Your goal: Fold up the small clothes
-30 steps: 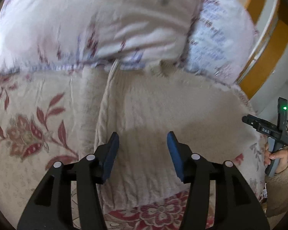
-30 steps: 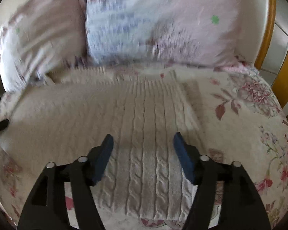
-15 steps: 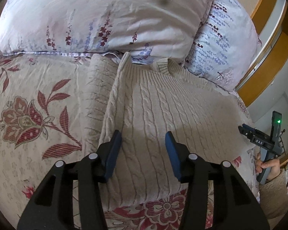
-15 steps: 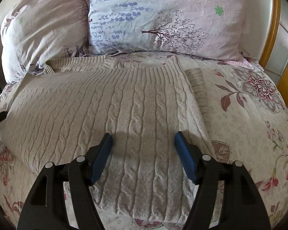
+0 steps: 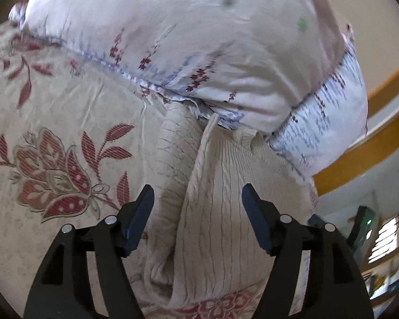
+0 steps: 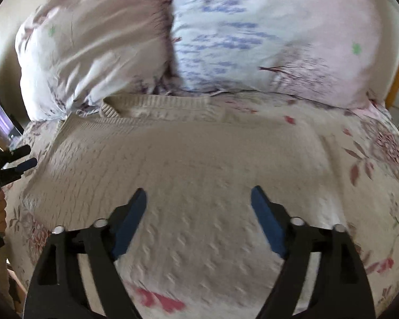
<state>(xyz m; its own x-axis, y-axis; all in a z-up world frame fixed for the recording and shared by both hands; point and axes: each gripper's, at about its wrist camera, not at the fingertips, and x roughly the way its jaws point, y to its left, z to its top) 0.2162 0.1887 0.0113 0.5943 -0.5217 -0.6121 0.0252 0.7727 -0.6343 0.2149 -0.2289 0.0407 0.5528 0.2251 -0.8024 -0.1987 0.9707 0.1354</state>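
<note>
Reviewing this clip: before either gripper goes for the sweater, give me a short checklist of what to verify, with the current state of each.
1. Left gripper open and empty: ok, jaws wide apart, nothing between them.
2. Right gripper open and empty: ok, same.
3. Sweater laid out flat on the bedspread: ok across the body; collar end lies toward the pillows.
4. Left sleeve tucked in: not ok, it lies alongside the body, outside its edge.
5. Left gripper lined up on the sweater's side edge: ok, the edge runs between its fingers.
6. Contact with the fabric: cannot tell; both views are motion-blurred.
</note>
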